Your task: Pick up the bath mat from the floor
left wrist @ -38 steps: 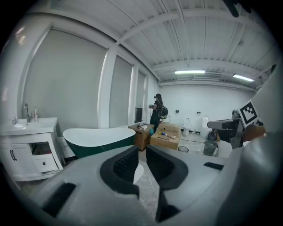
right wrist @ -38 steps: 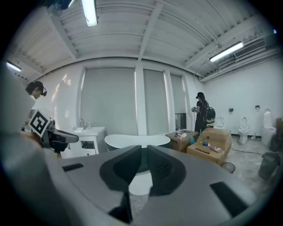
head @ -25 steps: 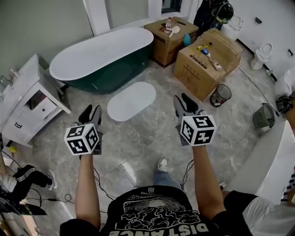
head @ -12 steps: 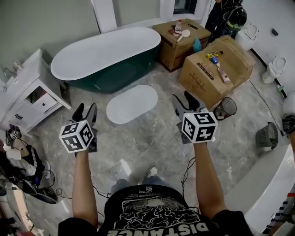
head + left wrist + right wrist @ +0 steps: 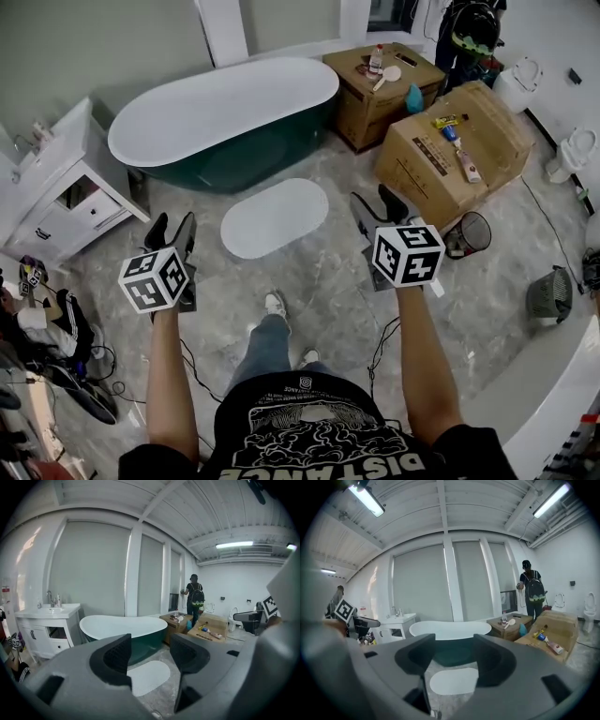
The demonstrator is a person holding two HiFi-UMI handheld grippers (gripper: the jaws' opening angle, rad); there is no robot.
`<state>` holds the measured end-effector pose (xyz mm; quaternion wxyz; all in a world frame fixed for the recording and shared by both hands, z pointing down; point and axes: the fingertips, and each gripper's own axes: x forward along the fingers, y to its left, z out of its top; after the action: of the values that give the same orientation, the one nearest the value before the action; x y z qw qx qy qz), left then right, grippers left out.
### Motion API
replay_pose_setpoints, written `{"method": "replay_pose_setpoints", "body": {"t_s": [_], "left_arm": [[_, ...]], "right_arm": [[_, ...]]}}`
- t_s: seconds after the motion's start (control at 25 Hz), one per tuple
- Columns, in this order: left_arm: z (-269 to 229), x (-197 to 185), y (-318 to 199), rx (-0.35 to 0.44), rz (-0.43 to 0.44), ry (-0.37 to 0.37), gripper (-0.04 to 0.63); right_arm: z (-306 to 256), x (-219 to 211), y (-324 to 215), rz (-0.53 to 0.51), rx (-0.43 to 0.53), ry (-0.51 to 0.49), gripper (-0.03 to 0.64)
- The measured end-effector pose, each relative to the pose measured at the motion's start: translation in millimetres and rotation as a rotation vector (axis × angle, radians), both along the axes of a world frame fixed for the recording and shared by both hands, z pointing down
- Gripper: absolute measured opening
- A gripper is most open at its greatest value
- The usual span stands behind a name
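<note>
Two grippers show in my head view, held out over the grey marble floor [image 5: 319, 281]: the left gripper [image 5: 172, 232] on the left and the right gripper [image 5: 377, 208] on the right, each with its marker cube turned toward the camera. The bath mat [image 5: 274, 217], a white oval, lies flat on the floor between the two and a little beyond them, touching neither, just in front of the dark green bathtub [image 5: 225, 112]. A white vanity cabinet [image 5: 56, 187] stands at the left, and a large cardboard box [image 5: 459, 155] at the right has a wire basket [image 5: 469, 234] near its corner. The wearer's white shoe [image 5: 274, 305] is stepped forward below the mat. In the left gripper view, I read the left gripper [image 5: 150, 656] with its jaws moderately apart, having just been opening, and nothing between them. Through the gap I see the bath mat [image 5: 149, 677] on the floor ahead and the bathtub [image 5: 126, 627] behind it. A person with a backpack [image 5: 194, 597] stands by the far window, back turned. In the right gripper view, the right gripper [image 5: 454, 660] likewise has its jaws about half parted, having just been opening, and they are empty. The bath mat [image 5: 453, 680] lies framed in the gap, clear of the pads, with the bathtub [image 5: 450, 630] beyond and the same person [image 5: 532, 592] off to the right.
</note>
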<state>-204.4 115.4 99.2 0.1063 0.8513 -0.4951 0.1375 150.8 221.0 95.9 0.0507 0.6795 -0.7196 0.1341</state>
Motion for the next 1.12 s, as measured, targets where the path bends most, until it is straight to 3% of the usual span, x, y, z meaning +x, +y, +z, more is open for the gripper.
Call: {"method": "replay_pose_setpoints", "body": {"t_s": [0.44, 1.12], "left_arm": [[17, 12, -78, -0.012, -0.051, 0.023, 0.270], [23, 7, -303, -0.040, -0.125, 0.069, 0.273]], "right_arm": [[10, 10, -95, -0.064, -0.020, 0.024, 0.258], [-3, 17, -339, -0.122, -0.070, 0.073, 0.279]]}}
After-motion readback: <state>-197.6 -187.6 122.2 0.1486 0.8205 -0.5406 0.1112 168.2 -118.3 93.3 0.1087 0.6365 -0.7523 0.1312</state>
